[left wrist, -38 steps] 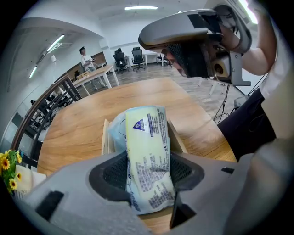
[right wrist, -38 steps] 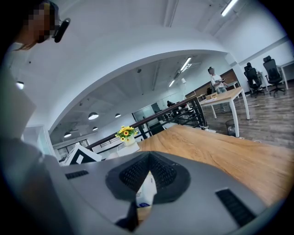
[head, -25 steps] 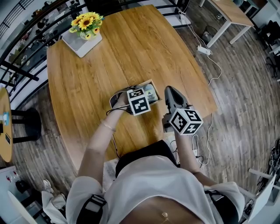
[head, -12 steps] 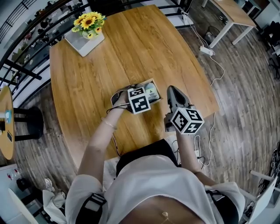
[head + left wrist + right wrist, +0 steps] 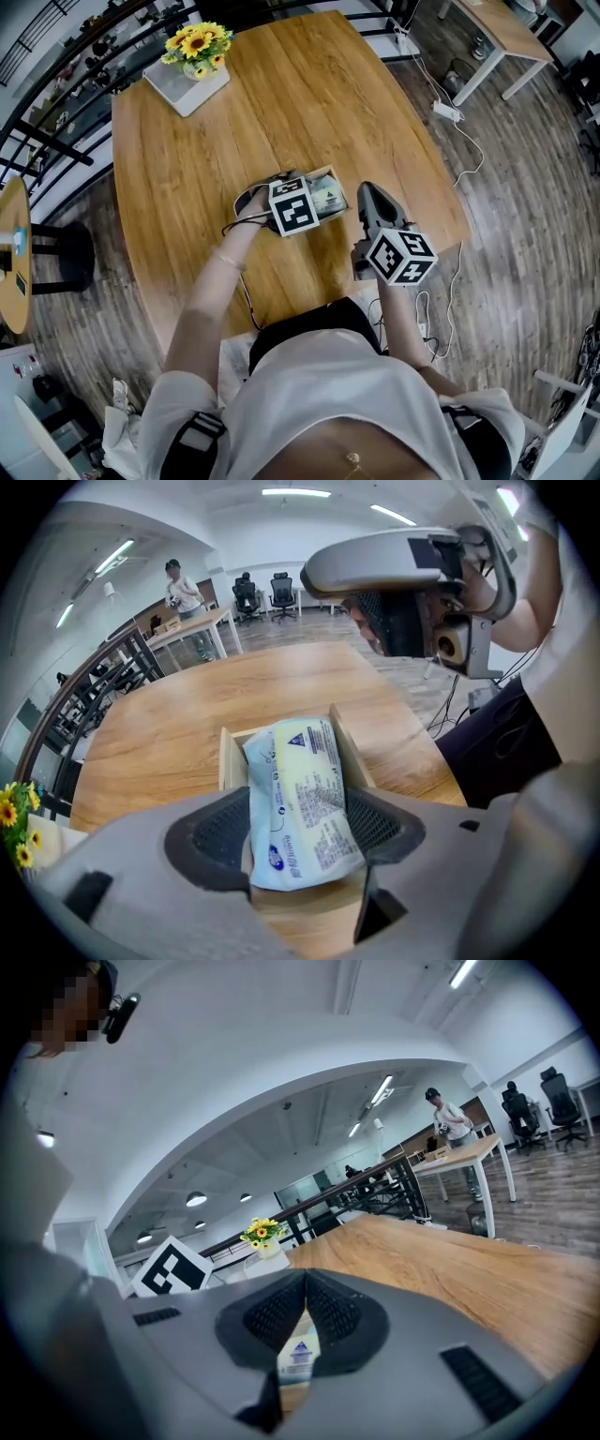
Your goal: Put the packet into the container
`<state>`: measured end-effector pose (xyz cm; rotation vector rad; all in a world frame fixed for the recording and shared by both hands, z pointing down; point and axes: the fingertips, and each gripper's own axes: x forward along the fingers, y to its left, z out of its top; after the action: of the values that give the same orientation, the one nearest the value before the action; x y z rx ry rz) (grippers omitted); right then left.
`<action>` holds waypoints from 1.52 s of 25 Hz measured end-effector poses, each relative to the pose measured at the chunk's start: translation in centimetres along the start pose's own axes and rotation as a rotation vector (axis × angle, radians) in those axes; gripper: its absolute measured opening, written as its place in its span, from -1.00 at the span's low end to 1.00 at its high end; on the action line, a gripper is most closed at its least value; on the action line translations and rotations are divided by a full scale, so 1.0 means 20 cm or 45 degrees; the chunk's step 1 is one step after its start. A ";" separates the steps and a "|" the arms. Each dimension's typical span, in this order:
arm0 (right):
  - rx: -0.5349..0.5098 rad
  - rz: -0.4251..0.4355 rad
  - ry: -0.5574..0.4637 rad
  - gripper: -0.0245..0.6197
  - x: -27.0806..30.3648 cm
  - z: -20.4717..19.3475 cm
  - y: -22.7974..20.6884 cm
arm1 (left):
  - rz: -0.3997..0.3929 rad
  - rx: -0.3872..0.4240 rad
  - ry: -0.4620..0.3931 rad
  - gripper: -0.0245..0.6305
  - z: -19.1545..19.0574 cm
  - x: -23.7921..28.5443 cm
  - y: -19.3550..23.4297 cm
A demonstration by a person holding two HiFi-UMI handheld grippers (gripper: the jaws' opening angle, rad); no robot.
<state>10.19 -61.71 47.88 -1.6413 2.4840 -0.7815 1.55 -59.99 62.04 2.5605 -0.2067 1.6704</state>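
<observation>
- Left hand-held gripper (image 5: 300, 808): jaws opening and standing wide on either side of the packet (image 5: 302, 761). Pads look clear of the wrapper, so nothing is gripped.
- Packet lies lengthwise in the container (image 5: 229, 754), far end down between the two wooden side walls. Near end looks raised towards the jaws; cannot tell whether it rests on the near rim or sits above it.
- Judgement: release step in hand. Packet went in end-first and is not yet lying flat.
- Right hand-held gripper (image 5: 306, 1286): jaws closed together, nothing between them. It hangs just beside the container on the right, over the near edge of the desk (image 5: 281, 103). Judgement: parked there to leave the box mouth free.
- Container stands close to the desk's near edge, towards the right corner.
- Sunflower pot (image 5: 195, 45) at the far left corner, well apart; no part in this step.
</observation>
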 end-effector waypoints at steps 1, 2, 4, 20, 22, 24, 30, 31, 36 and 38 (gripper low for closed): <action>-0.001 0.004 0.000 -0.89 0.01 0.00 0.01 | -0.001 -0.003 -0.013 0.03 0.00 -0.02 0.00; -0.002 0.009 -0.001 -0.89 0.01 0.00 0.01 | 0.002 -0.006 -0.026 0.03 0.01 -0.05 0.01; -0.007 0.019 -0.001 -0.89 0.02 0.00 0.03 | 0.021 -0.009 -0.048 0.03 0.01 -0.10 0.02; -0.044 0.064 -0.008 -0.89 0.03 0.02 0.12 | 0.547 -0.488 -0.727 0.02 0.14 -0.62 0.17; -0.050 0.081 -0.009 -0.89 0.03 0.01 0.15 | 0.593 -0.528 -0.844 0.02 0.16 -0.67 0.16; -0.059 0.104 -0.009 -0.89 0.03 -0.01 0.19 | 0.608 -0.572 -0.957 0.02 0.17 -0.72 0.12; -0.104 0.144 -0.048 -0.89 0.00 -0.02 0.24 | 0.853 -0.615 -1.211 0.02 0.19 -0.89 0.02; -0.104 0.151 -0.055 -0.89 0.00 -0.03 0.25 | 0.906 -0.598 -1.213 0.02 0.18 -0.91 0.00; -0.129 0.171 -0.073 -0.89 -0.03 -0.06 0.28 | 1.073 -0.629 -1.241 -0.38 0.14 -0.97 -0.07; -0.163 0.176 -0.078 -0.89 -0.04 -0.06 0.30 | 1.128 -0.689 -1.270 -0.68 0.10 -0.98 -0.07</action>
<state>5.15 -58.66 46.17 -1.4848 2.6189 -0.5597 -4.16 -57.43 43.30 2.6652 -1.7208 0.0858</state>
